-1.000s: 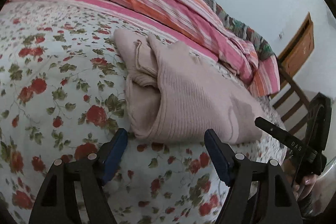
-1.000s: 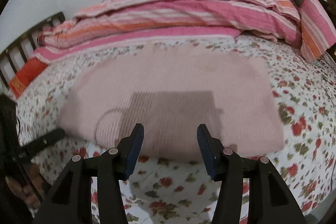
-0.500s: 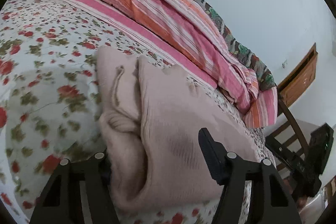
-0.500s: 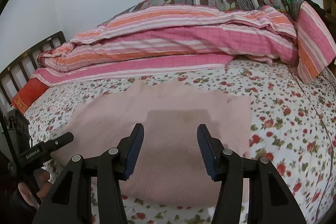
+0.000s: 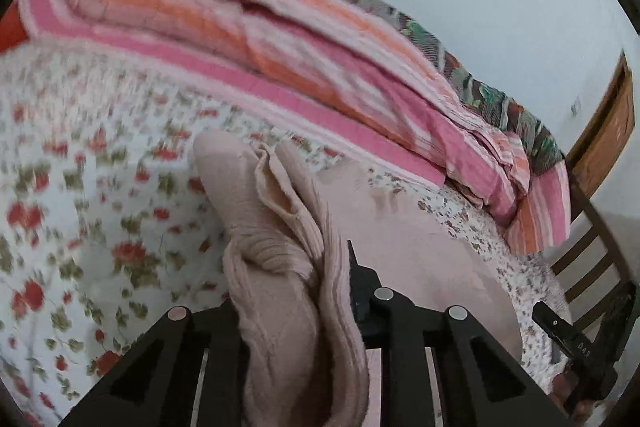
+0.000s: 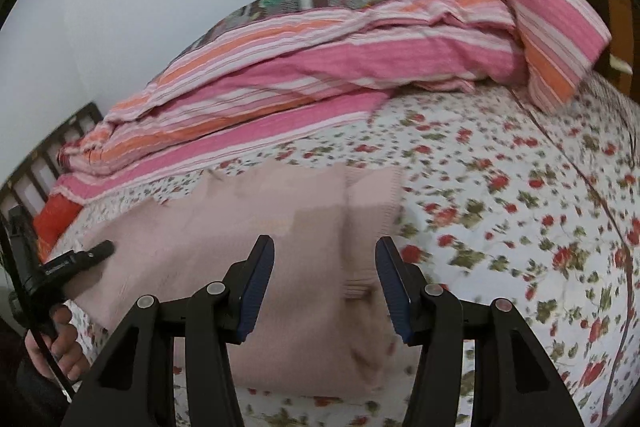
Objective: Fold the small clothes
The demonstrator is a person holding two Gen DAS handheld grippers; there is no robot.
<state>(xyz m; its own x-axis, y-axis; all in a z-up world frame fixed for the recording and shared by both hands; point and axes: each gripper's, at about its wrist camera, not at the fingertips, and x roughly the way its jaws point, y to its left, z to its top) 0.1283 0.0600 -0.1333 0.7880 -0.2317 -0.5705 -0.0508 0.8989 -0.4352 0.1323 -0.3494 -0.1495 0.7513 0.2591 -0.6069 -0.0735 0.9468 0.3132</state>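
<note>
— What have your jaws got?
— My left gripper [image 5: 296, 291] has just been closing and now pinches a bunched fold of the pink knit garment [image 5: 280, 227], which rises between its jaws.
— And the other?
— My right gripper [image 6: 324, 283] stands half open, holding nothing; the garment lies flat on the floral bedsheet [image 6: 520, 207] just beyond its fingertips.

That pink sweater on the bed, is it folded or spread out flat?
Folded. The pink sweater lies as a compact block, layered edges bunched where the left hand-held gripper, just closed, pinches it.
</note>
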